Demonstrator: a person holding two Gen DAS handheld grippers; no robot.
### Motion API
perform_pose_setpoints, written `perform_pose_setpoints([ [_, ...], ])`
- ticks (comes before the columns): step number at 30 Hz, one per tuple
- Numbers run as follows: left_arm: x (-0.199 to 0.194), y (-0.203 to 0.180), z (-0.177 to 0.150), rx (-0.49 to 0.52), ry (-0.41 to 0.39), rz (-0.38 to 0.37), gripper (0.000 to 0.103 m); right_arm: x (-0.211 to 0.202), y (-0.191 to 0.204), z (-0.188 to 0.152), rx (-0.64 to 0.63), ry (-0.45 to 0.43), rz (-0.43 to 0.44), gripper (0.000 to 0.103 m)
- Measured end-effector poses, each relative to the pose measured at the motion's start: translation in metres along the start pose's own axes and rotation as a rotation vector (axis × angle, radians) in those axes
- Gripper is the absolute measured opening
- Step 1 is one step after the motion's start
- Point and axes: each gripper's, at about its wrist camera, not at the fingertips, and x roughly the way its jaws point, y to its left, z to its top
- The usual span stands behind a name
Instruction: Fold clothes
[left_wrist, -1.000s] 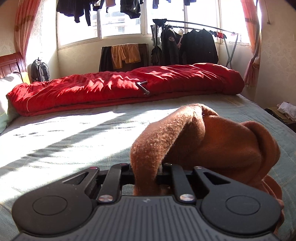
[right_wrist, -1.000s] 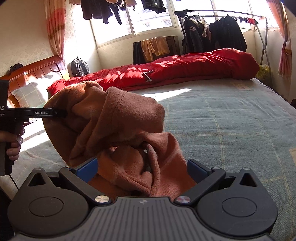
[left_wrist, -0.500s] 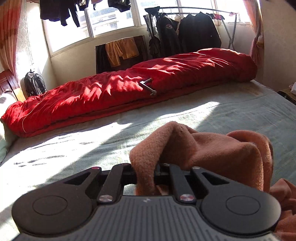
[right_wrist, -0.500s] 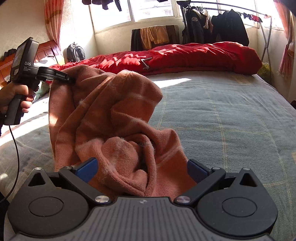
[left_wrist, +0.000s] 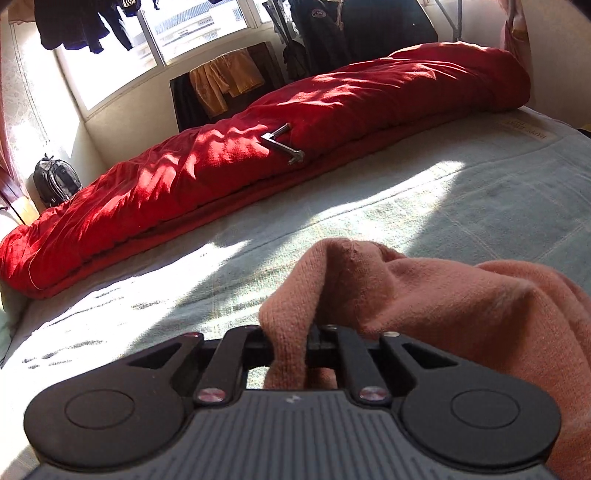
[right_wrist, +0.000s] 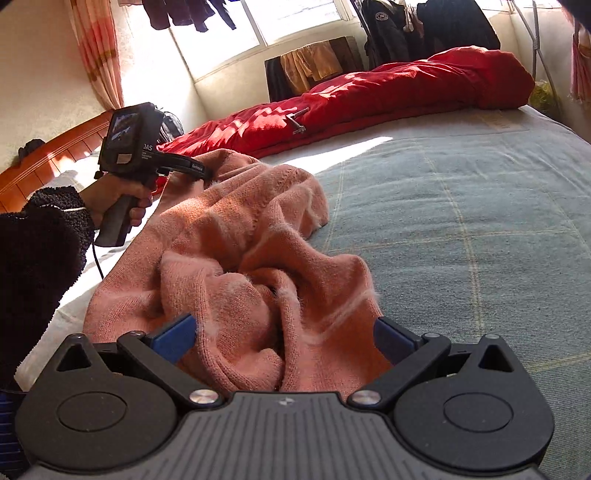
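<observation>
A salmon-pink knit sweater (right_wrist: 240, 229) lies rumpled on the pale blue bed sheet (right_wrist: 461, 221). My left gripper (left_wrist: 291, 332) is shut on a fold of the sweater (left_wrist: 461, 295), which drapes over its fingers and trails off to the right. In the right wrist view the left gripper (right_wrist: 203, 171) is held by a hand in a dark sleeve (right_wrist: 37, 258) and pinches the sweater's far left edge just above the bed. My right gripper (right_wrist: 282, 332) stands wide open low over the bed, and the near bunch of the sweater lies between its blue pads (right_wrist: 173, 332).
A long red quilt (left_wrist: 295, 129) runs along the far side of the bed, with a metal L-shaped tool (left_wrist: 282, 144) lying on it. A wooden headboard (right_wrist: 48, 155) is at the left. A backpack (left_wrist: 55, 181) and a rack of dark clothes (right_wrist: 424, 29) stand by the window.
The left gripper has carried its sweater edge leftward and down, so the raised sweater has spread out and sunk onto the bed. The right gripper has sunk a little, jaws unchanged.
</observation>
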Motion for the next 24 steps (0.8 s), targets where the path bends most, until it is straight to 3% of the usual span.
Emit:
perform_pose_setpoints([
  [6, 0.013, 0.019, -0.019, -0.054, 0.077, -0.045, 0.018, 0.009, -0.012, 0.004, 0.062, 0.077, 0.046, 0.103],
  [11, -0.018, 0.02, -0.028, -0.028, 0.07, -0.078, 0.018, 0.0, -0.002, 0.007, 0.015, 0.031, 0.023, 0.103],
  [14, -0.039, 0.027, -0.036, -0.073, 0.075, -0.125, 0.028, -0.011, 0.003, 0.009, 0.024, -0.013, 0.05, 0.103],
  [18, -0.067, 0.042, -0.058, -0.222, 0.102, -0.197, 0.037, -0.032, 0.01, 0.012, 0.059, -0.061, 0.1, 0.103],
  [24, -0.103, 0.055, -0.109, -0.5, 0.175, -0.381, 0.038, -0.058, 0.027, 0.006, 0.047, -0.093, 0.123, 0.103],
])
